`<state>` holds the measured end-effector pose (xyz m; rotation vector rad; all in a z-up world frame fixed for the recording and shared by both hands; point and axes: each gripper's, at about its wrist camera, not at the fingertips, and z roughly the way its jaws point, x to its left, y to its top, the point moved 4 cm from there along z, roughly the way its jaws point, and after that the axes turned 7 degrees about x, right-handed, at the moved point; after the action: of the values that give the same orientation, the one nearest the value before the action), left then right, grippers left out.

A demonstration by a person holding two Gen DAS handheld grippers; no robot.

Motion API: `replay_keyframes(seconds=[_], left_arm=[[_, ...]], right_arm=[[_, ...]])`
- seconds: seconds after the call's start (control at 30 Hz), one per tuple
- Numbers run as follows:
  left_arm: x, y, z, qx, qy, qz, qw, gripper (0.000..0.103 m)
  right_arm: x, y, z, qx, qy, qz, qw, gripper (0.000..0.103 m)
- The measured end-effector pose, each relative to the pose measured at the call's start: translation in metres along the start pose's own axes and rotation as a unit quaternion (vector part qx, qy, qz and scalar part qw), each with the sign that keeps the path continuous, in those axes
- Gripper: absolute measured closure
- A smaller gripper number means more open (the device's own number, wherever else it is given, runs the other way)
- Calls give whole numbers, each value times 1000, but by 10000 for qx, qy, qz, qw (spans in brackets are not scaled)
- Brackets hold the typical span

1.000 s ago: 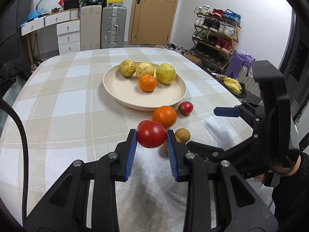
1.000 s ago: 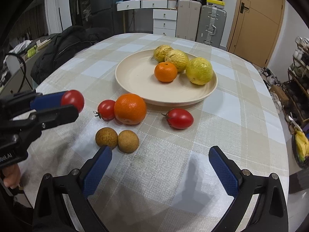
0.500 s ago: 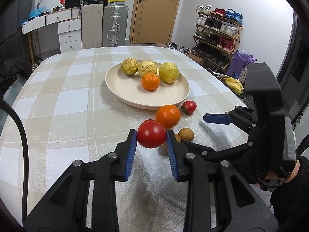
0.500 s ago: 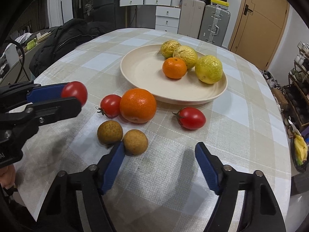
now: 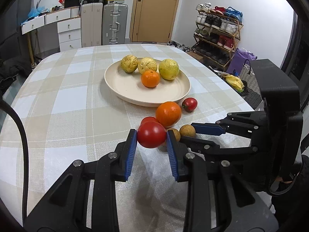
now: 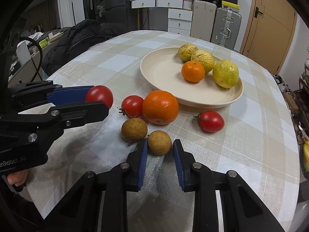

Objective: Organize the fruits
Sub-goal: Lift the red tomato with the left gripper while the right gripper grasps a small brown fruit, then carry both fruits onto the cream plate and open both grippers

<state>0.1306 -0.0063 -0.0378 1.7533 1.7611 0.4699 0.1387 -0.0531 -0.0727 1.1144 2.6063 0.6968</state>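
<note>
Fruits everywhere: the left claw point(image 5: 151, 140) is clamped on a red tomato point(image 5: 151, 136), held above the surface point(image 5: 67, 100). The right claw point(image 6: 160, 150) is down low, its pads straddling a brown longan point(image 6: 159, 143); whether they are pressing it, I cannot tell. Just beyond that claw sit a second longan point(image 6: 134, 129), a big orange point(image 6: 160, 107) and two tomatoes; farther ahead, the plate point(image 6: 160, 71) carries four fruits.
</note>
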Motion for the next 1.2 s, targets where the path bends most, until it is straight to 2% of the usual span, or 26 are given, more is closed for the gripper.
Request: replay_keyframes(seconds=[0.37,0.8,1.2], left_arm=[[4,1,0,-59,61,-43,10000,75],[10,4,-1,-121,131,-62,9998,75],[14,10,4,-208,253,-34,9995,75]], right_arm=[[-5,0,-8,-98,61,51,9999,77],[-34,9,-33,-676,65,545,9962,77],[-51,10,-41,-892,165,889,9919,77]])
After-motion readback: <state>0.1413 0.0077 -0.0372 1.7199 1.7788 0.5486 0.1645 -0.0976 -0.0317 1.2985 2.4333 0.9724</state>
